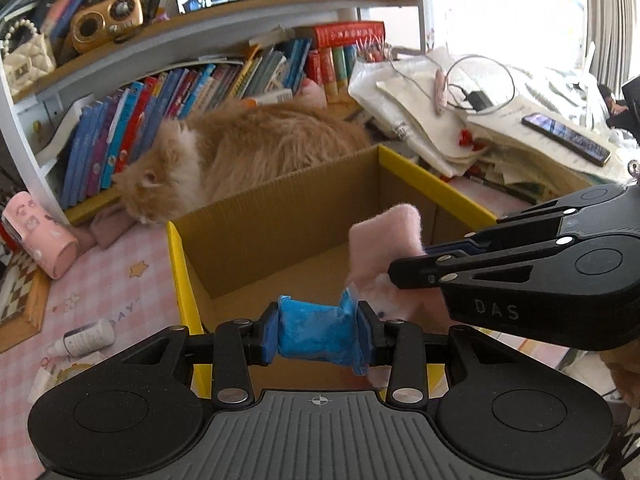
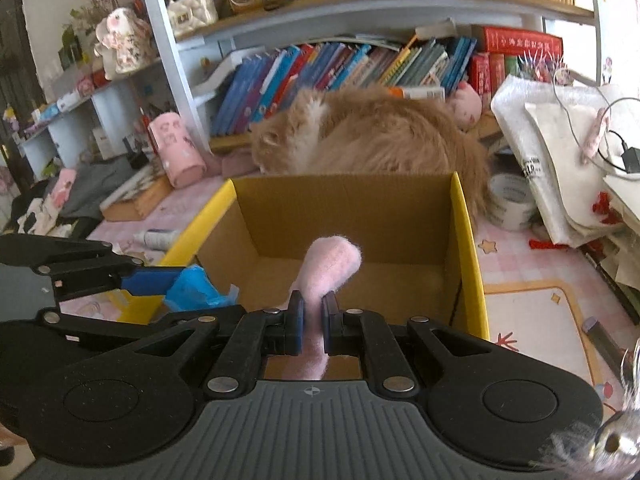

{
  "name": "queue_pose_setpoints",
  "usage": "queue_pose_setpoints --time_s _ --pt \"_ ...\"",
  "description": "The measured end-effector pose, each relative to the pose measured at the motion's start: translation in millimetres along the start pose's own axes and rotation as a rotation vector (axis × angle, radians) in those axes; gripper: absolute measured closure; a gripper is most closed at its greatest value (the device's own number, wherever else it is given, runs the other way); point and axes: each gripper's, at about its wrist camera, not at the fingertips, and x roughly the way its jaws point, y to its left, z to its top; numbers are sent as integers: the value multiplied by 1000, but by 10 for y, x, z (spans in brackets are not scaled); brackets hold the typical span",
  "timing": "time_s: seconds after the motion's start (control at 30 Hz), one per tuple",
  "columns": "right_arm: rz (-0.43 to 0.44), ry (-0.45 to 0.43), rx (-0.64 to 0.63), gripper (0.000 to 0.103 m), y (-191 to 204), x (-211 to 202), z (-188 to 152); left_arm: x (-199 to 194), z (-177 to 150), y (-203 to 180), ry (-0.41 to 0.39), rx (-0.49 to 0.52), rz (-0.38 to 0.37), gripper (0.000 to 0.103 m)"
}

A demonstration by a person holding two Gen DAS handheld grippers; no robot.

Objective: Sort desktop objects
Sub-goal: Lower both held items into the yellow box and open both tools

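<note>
An open cardboard box (image 1: 280, 216) with yellow rims stands on the pink desk; it also shows in the right wrist view (image 2: 348, 216), and its inside looks bare. My left gripper (image 1: 319, 334) is shut on a blue plastic packet (image 1: 316, 332) at the box's near edge; the packet also shows in the right wrist view (image 2: 192, 286). My right gripper (image 2: 312, 326) is shut on a pink fuzzy cloth item (image 2: 330, 266) held over the box; it shows in the left wrist view (image 1: 384, 248) with the right gripper (image 1: 408, 268) coming in from the right.
An orange cat (image 1: 240, 156) lies behind the box against a shelf of books (image 1: 160, 116). A pink cylinder (image 1: 40, 236) and a small white bottle (image 1: 84, 338) lie left. A tape roll (image 2: 512, 200), stacked papers (image 1: 460, 120) and a phone (image 1: 566, 140) are right.
</note>
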Motion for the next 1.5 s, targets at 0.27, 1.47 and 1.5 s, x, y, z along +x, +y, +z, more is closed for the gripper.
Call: queue_pose_setpoints --time_s 0.27,1.47,1.5 --pt "0 77 20 95 -107 142 -77 141 -61 -21 48 -6 12 66" --pt "-12 -26 42 77 -177 -39 -76 -145 -45 -82 -80 -34 124 35" --pt "-13 -31 40 75 -175 -58 -76 -161 -49 -91 -86 -34 129 33"
